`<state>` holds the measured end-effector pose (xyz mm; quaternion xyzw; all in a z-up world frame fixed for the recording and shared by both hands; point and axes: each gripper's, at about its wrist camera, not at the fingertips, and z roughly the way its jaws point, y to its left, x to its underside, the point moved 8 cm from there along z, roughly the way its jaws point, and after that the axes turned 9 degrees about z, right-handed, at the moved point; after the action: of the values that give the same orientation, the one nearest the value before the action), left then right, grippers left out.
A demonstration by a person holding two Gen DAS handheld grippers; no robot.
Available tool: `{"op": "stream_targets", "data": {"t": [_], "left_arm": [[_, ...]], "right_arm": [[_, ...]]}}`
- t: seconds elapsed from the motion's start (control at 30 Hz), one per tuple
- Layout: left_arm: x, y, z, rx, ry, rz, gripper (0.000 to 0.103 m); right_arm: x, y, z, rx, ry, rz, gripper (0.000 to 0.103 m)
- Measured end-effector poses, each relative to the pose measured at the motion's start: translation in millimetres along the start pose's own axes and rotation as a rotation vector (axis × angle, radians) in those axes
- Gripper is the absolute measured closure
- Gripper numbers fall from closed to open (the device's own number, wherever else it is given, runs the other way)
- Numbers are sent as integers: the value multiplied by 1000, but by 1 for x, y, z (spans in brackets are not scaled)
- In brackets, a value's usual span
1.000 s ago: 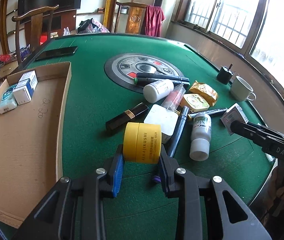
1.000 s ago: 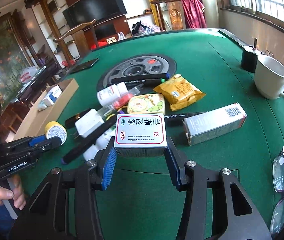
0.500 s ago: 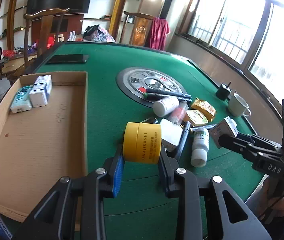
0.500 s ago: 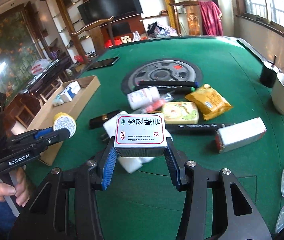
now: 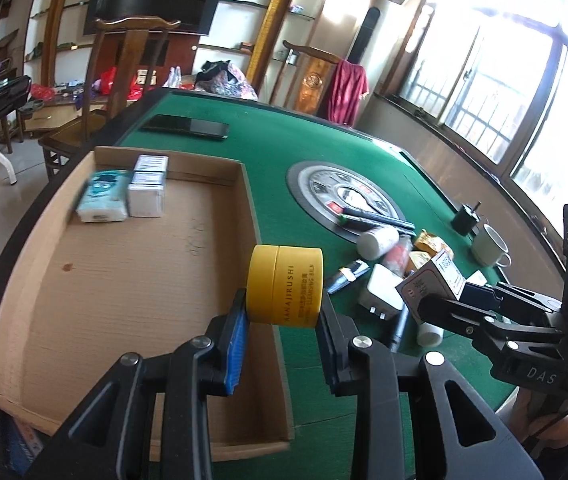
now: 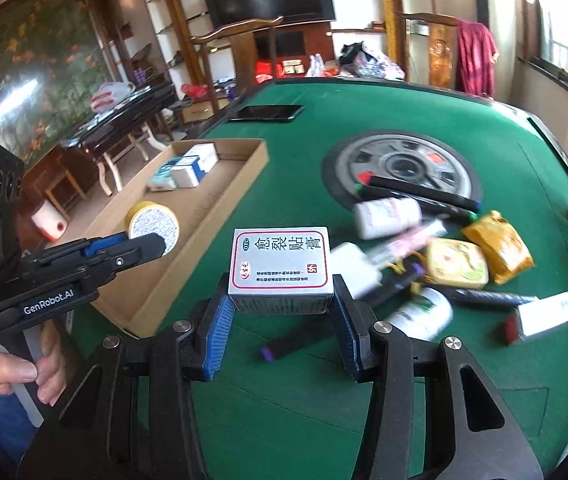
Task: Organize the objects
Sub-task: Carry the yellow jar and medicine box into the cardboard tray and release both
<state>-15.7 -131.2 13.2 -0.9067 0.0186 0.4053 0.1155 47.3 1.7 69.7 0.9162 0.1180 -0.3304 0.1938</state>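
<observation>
Both tools are travelling from the clutter toward the cardboard tray [image 5: 132, 264]: left tool [image 5: 282, 312] is clamping the yellow jar [image 5: 284, 285] over the tray wall, right tool [image 6: 280, 312] is gripping the white box [image 6: 281, 264] above the surface [image 6: 403, 132]. Releasing early risks rolling the jar off.
</observation>
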Motion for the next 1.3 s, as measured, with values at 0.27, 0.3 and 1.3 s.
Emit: {"op": "stream_targets", "data": {"t": [0.27,0.3,1.3], "left_arm": [[1,42,-2,-33,4,-59,72],[1,47,-2,-38,7,-66,72],[-22,124,63,-93,172,-166,71]], "right_arm": [[-15,42,23,-27,33,-56,57],[-18,46,26,-30,37,-59,57],[-103,88,213,34,243,12,57]]}}
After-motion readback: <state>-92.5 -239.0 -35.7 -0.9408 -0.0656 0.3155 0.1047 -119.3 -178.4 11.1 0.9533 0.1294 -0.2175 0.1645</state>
